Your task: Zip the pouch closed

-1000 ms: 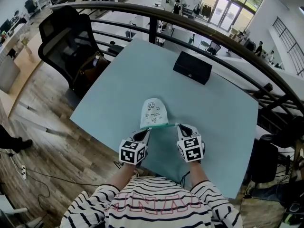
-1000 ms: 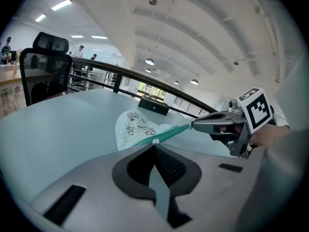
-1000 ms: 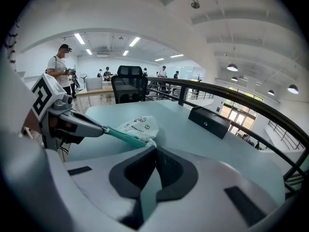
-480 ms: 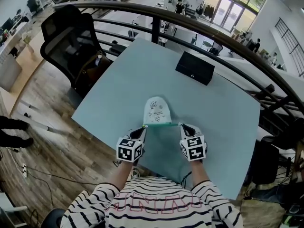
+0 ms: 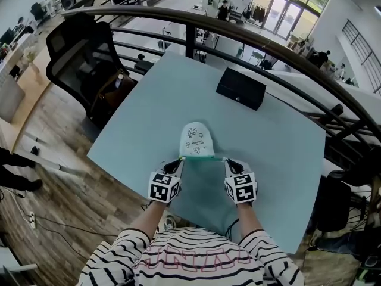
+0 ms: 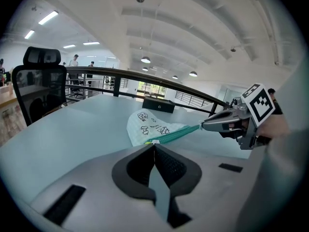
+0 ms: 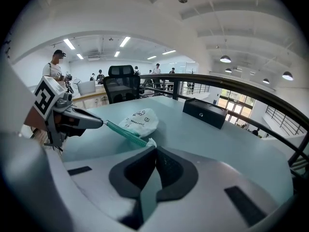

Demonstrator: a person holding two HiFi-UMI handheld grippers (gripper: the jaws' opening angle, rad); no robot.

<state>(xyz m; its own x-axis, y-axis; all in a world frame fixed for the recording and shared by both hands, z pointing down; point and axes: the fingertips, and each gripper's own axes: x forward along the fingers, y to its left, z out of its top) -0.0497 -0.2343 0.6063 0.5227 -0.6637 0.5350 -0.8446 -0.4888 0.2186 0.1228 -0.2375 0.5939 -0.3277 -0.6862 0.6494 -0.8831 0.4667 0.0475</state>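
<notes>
Stretching a white pouch [image 5: 195, 140] across the desk [image 5: 271, 133]; left gripper [image 5: 178, 161] and right gripper [image 5: 226, 159] each have jaws clamped shut on one end of its green zip [image 5: 201, 158].

One left gripper [image 5: 180, 160] and one right gripper [image 5: 225, 159] are flanking one pouch [image 5: 196, 140]; one black box [image 5: 240, 88] and one office chair [image 5: 80, 52] are standing beyond.

Both forearms reach forward from striped sleeves, side by side. The left tool [image 5: 180, 162] and the right tool [image 5: 227, 159] point forward and down (tips angled slightly inward), jaws closed, each pinching one end of the zip edge of the pouch [image 5: 196, 140].
</notes>
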